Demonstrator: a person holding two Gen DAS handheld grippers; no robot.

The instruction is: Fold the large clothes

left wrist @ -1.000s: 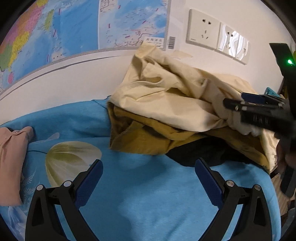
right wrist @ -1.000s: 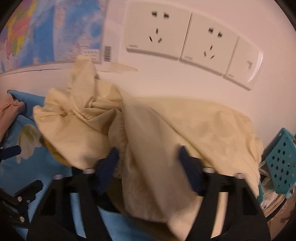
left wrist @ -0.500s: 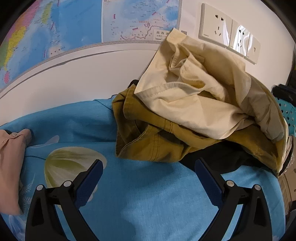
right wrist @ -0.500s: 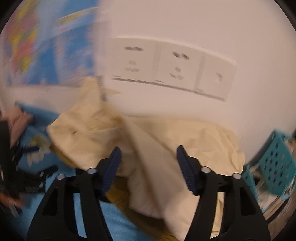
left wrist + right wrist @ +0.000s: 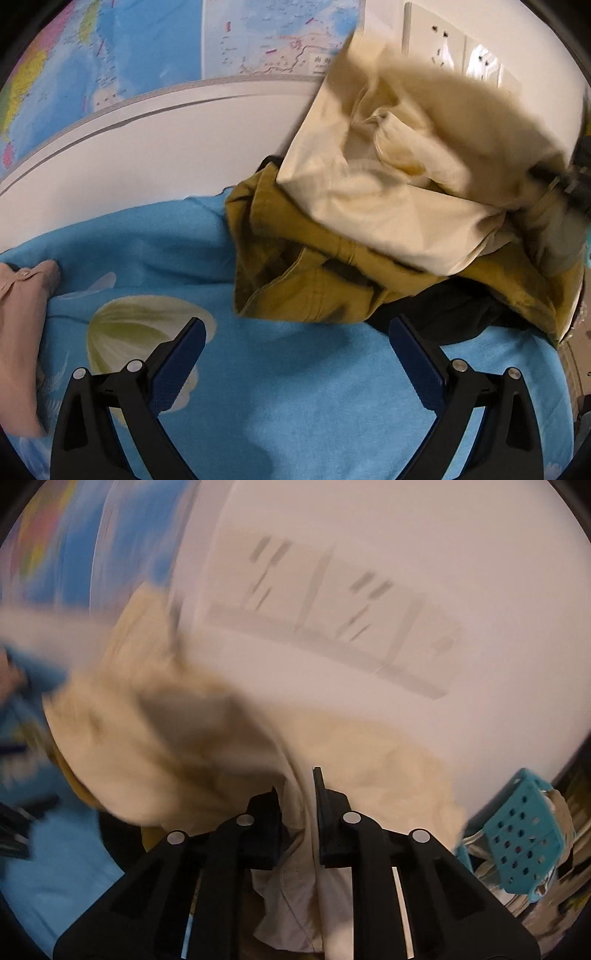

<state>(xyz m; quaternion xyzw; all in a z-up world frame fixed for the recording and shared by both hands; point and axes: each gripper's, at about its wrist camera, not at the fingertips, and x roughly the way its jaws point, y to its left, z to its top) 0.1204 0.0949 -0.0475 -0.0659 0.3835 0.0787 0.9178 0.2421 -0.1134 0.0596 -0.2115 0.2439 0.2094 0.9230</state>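
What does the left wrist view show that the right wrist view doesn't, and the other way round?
Only the left wrist view: the open left gripper over bare blue sheet, the pink garment, and the black garment under the pile.

Only the right wrist view: the right gripper, fingers having just closed on a fold of the cream garment, and the teal basket.

Both: the cream garment, the mustard garment beneath it, wall sockets, the map.

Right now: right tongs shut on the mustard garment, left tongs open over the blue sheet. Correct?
Wrong garment. The right tongs are shut on the cream garment, as the right wrist view shows. The left tongs are open over the blue sheet.
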